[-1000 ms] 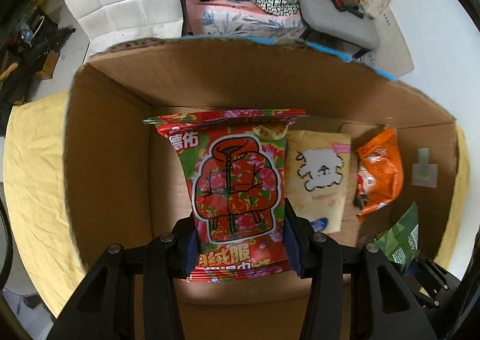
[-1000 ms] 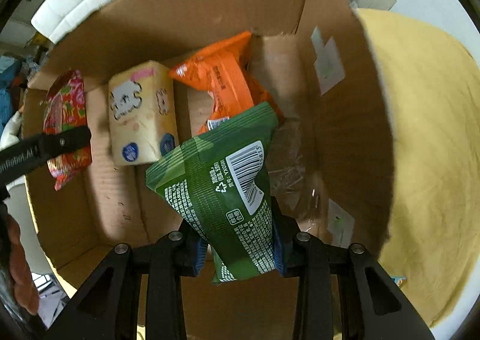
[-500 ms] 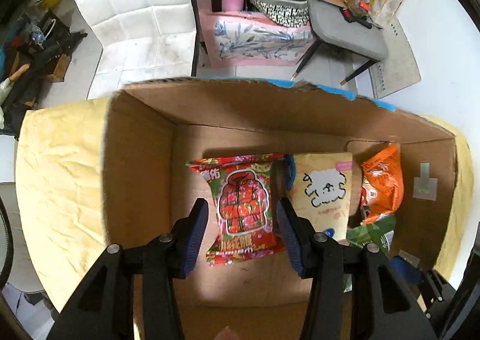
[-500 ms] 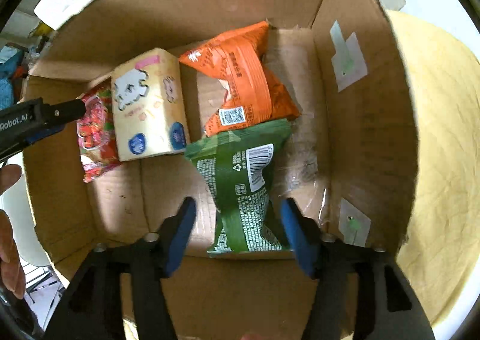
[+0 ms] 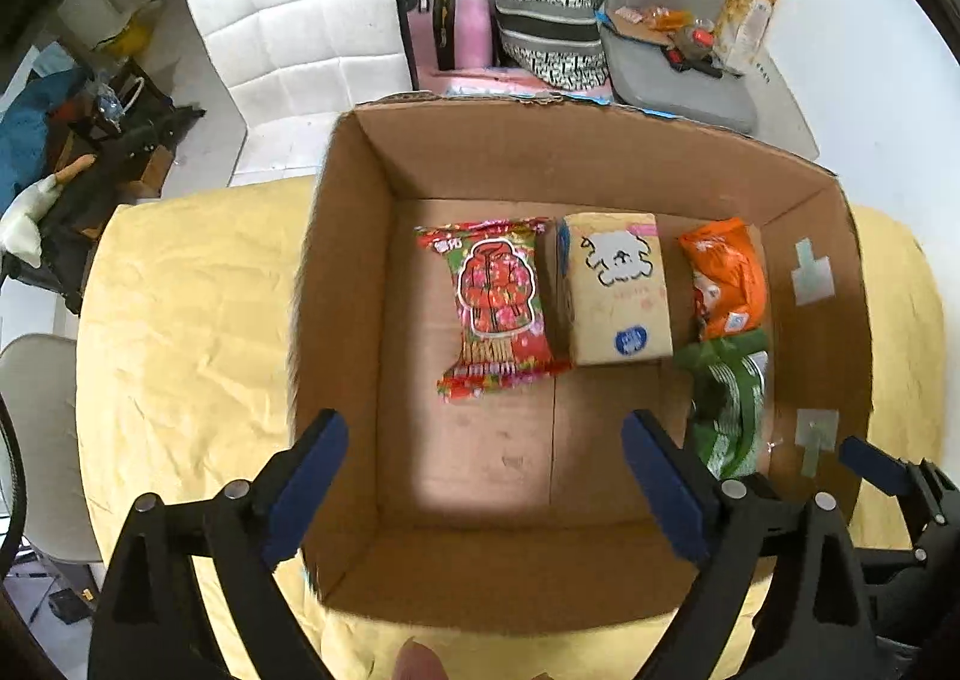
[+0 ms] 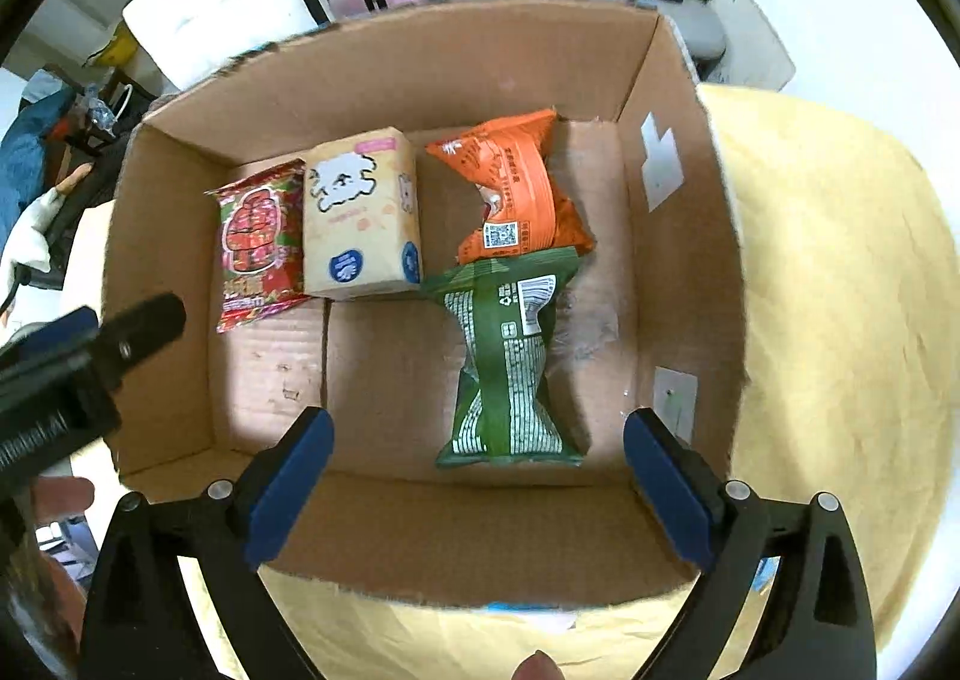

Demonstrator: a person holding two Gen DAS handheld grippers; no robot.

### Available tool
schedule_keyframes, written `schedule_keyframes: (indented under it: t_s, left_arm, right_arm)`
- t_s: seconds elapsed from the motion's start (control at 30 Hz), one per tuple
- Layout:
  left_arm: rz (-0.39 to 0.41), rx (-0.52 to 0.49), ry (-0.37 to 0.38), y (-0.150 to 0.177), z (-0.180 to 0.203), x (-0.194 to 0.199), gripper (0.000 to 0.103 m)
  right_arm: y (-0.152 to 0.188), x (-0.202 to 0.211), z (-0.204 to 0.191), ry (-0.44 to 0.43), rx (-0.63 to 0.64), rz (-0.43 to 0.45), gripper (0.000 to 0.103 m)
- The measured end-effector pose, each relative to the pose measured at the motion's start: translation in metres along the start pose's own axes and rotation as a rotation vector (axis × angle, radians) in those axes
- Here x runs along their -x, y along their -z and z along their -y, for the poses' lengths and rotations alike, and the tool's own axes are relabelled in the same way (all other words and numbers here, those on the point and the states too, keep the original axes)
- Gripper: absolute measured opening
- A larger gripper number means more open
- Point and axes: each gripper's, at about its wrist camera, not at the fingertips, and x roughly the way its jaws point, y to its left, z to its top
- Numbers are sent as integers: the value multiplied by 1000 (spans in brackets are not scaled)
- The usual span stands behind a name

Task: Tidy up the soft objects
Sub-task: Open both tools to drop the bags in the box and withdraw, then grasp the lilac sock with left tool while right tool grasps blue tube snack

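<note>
Both the left tool (image 5: 480,476) and right tool (image 6: 477,479) hang wide open and empty above the cardboard box (image 6: 420,68). Inside lie the red packet (image 5: 495,308), cream pack (image 5: 621,293), orange bag (image 6: 513,188) and green bag (image 6: 510,362), so this placing step looks finished. Next likely calls for fetching another soft item from the desk (image 5: 180,320).

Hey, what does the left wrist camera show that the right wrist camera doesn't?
Only the left wrist view shows the yellow cloth left of the box and the grey chair seat.

Only the right wrist view shows the green packet's full length and barcode.

Both show the cardboard box, red packet, tissue pack, orange packet, and open left tongs and right tongs.
</note>
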Motion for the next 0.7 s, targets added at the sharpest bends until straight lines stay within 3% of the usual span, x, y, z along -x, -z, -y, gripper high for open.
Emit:
schedule_keyframes:
  t_s: [0.4,0.7]
  left_arm:
    - [160,-20,-17,60,7,79,94]
    - [218,-9,-2,92,9,128,94]
  right_arm:
    - [54,75,-1,9,38,145,99]
    - [89,120,-2,-21,62,209,99]
